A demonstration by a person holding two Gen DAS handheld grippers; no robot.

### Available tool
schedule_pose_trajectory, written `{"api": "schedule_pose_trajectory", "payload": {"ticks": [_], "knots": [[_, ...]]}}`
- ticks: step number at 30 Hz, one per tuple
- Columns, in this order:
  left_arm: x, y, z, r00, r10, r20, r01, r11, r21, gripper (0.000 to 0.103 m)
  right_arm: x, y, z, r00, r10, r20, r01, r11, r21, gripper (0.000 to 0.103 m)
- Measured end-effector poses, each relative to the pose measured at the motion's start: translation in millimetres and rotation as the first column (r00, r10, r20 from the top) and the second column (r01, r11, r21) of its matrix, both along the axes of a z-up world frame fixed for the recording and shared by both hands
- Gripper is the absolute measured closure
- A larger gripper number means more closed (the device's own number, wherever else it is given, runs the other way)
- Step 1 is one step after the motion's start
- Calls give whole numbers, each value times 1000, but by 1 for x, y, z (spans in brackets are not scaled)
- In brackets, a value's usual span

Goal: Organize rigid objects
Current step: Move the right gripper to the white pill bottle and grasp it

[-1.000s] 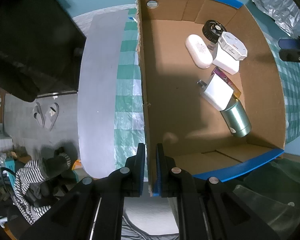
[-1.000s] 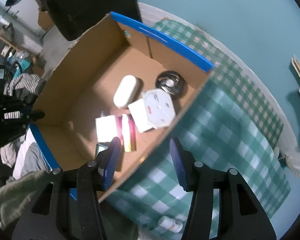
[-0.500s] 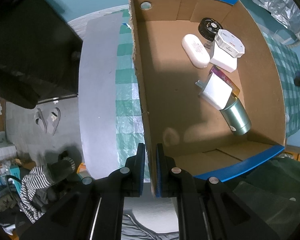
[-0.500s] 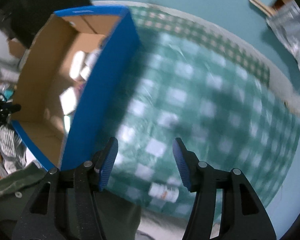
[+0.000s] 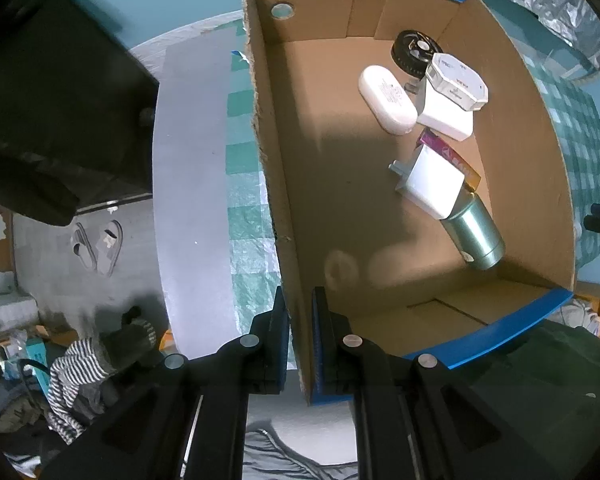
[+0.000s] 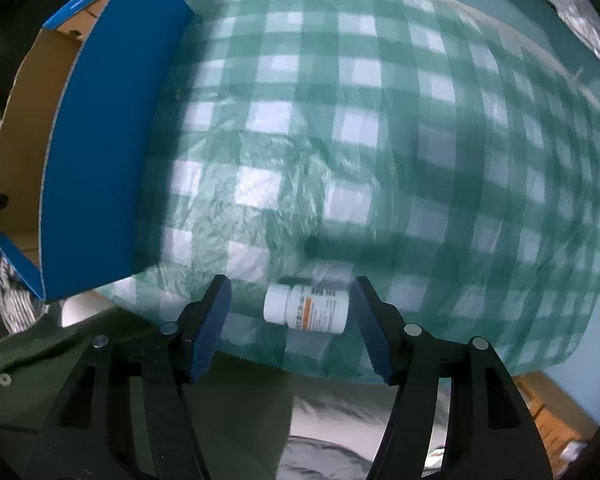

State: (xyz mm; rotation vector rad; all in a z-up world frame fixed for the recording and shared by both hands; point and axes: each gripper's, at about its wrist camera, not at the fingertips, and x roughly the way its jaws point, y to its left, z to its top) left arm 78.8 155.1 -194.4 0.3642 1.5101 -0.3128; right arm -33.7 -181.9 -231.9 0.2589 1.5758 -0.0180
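Observation:
My left gripper (image 5: 300,312) is shut on the near-left wall of the blue-edged cardboard box (image 5: 276,184). The box holds a white oval case (image 5: 386,98), a black round lid (image 5: 414,52), a white octagonal box (image 5: 458,82), a white charger (image 5: 432,186), a purple-and-yellow pack (image 5: 454,160) and a teal metal can (image 5: 478,236). My right gripper (image 6: 290,304) is open just above the checked cloth, its fingers either side of a white pill bottle (image 6: 306,308) that lies on its side near the table's front edge.
The table wears a green-and-white checked cloth (image 6: 380,140). The box's blue outer wall (image 6: 96,148) stands left of the right gripper. A silver foil bag (image 5: 548,4) lies beyond the box. The floor with slippers (image 5: 98,246) and clothes (image 5: 84,372) is at left.
My right gripper swung away from the box, right and down to the table's front edge, and now straddles the pill bottle. My left gripper kept its hold on the box wall.

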Motion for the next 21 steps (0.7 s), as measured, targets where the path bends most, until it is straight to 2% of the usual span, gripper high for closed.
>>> {"api": "schedule_pose_trajectory", "payload": {"ticks": [6, 11, 21], "knots": [[-1, 0, 0, 1000, -6, -4, 6, 1000, 4, 93, -13, 2, -19, 999, -34, -16, 34, 999, 12, 40], [-2, -2, 0, 1000, -16, 1, 16, 1000, 9, 93, -18, 3, -34, 999, -44, -29, 43, 999, -12, 39], [-2, -1, 0, 1000, -12, 1, 12, 1000, 3, 93, -26, -5, -47, 994, -87, -63, 85, 996, -31, 39]]}}
